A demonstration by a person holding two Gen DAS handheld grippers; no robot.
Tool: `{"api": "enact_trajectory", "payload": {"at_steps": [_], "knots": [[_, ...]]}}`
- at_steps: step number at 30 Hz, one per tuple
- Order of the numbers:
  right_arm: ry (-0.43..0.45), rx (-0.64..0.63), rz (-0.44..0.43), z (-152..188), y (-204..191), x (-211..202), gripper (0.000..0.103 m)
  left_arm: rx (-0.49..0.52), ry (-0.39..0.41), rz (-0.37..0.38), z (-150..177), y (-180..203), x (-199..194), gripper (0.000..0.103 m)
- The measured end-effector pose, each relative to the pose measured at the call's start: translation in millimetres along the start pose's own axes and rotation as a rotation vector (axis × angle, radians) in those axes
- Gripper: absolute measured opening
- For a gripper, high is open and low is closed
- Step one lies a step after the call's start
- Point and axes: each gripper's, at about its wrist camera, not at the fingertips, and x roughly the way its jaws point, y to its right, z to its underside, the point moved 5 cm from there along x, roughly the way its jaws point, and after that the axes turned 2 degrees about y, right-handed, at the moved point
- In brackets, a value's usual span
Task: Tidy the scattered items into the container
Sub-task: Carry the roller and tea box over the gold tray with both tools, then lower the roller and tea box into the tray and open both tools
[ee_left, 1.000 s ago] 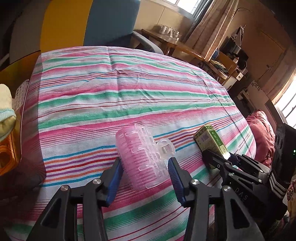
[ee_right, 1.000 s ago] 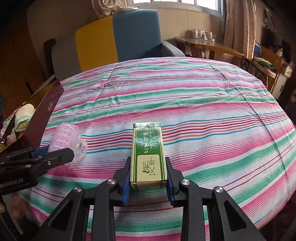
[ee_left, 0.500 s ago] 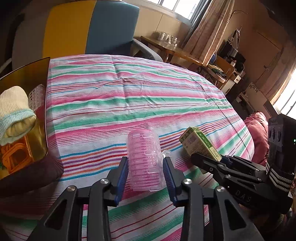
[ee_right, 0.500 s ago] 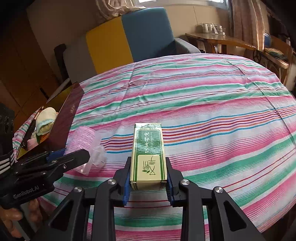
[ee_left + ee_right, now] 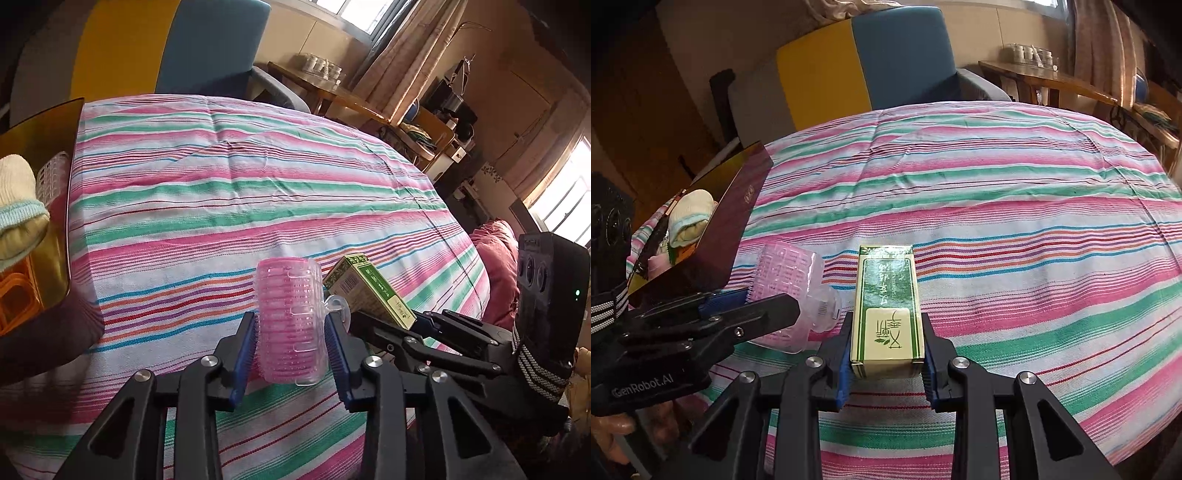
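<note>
Container point(image 5: 738, 218) beside striped cloth point(image 5: 997, 206) already holds socks point(image 5: 690, 218).

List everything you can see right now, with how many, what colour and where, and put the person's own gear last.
hair roller: one, pink with a clear clip, between the left tongs' pads
small carton: one, green and cream, held in the right tongs
container: one, dark maroon outside, gold inside, at the cloth's left edge
rolled sock: one, cream with a pale green band, in the container
second roller: one, whitish, in the container
orange plastic piece: one, in the container
striped cloth: one, pink, green and white, covering the surface
armchair: one, yellow and blue, behind the cloth
left tongs: black with blue pads, closing on the hair roller
right tongs: black with blue pads, shut on the small carton
</note>
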Motion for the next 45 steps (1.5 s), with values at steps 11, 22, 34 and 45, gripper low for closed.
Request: {"api": "enact_trajectory", "payload": {"at_steps": [11, 22, 34, 45], "knots": [[0.030, -0.007, -0.060, -14, -16, -7, 0.031, -0.042, 0.091, -0.021, -8, -15, -39, 0.036], [0.063, -0.159, -0.197, -51, -104, 0, 0.031, -0.167, 0.263, -0.169, -17, -83, -118, 0.036], [0.082, -0.338, -0.357, -83, -236, 20, 0.031, -0.296, 0.383, -0.350, -32, -174, -175, 0.036], [0.024, -0.378, -0.319, -97, -281, 72, 0.031, -0.342, 0.355, -0.423, -39, -227, -165, 0.036]]}}
